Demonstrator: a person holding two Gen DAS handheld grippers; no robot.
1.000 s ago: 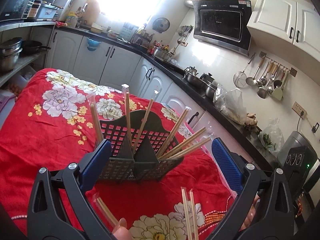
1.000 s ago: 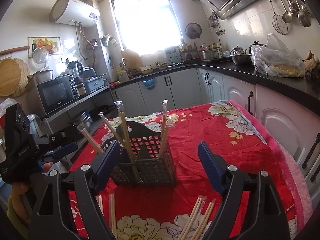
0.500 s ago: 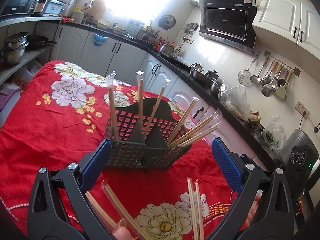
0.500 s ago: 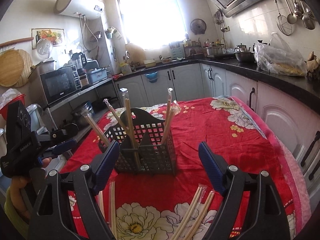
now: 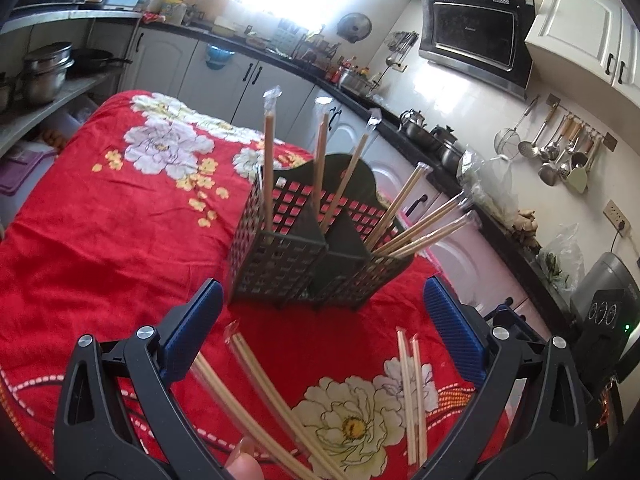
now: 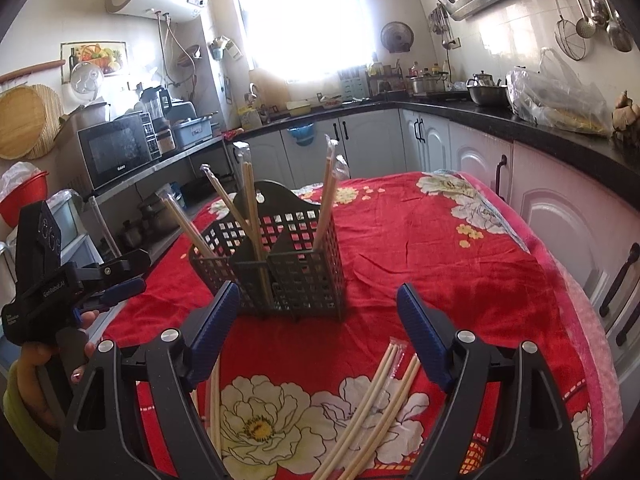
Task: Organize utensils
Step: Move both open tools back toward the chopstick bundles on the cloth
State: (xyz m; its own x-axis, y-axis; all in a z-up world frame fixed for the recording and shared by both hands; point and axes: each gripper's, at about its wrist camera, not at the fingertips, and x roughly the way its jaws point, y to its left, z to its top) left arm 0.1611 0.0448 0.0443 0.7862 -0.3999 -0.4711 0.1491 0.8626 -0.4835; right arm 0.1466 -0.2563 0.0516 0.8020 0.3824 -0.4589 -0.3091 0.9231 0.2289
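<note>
- Left claw [image 5: 320,328]: blue pads spread wide, nothing between them. Right claw [image 6: 318,330]: likewise released, empty.
- Dark perforated plastic utensil caddy [image 5: 304,256] upright on red floral-cloth surface [image 5: 100,232], just beyond both claws; several wrapped wooden chopsticks [image 5: 268,160] already standing in its compartments.
- Loose wrapped chopstick pairs [image 6: 376,404] flat on cloth below the right claw; more [image 5: 260,392] below the left.
- Risk: thin sticks flush on soft cloth, so pads likely to pinch fabric or slip off the clear wrapper.
- Risk: leaning sticks overhang the caddy rim; a knock on insertion could tip the light caddy.
- Hidden: near ends of loose sticks cut off by claw bodies and frame edge; count uncertain, caddy floor unseen.
</note>
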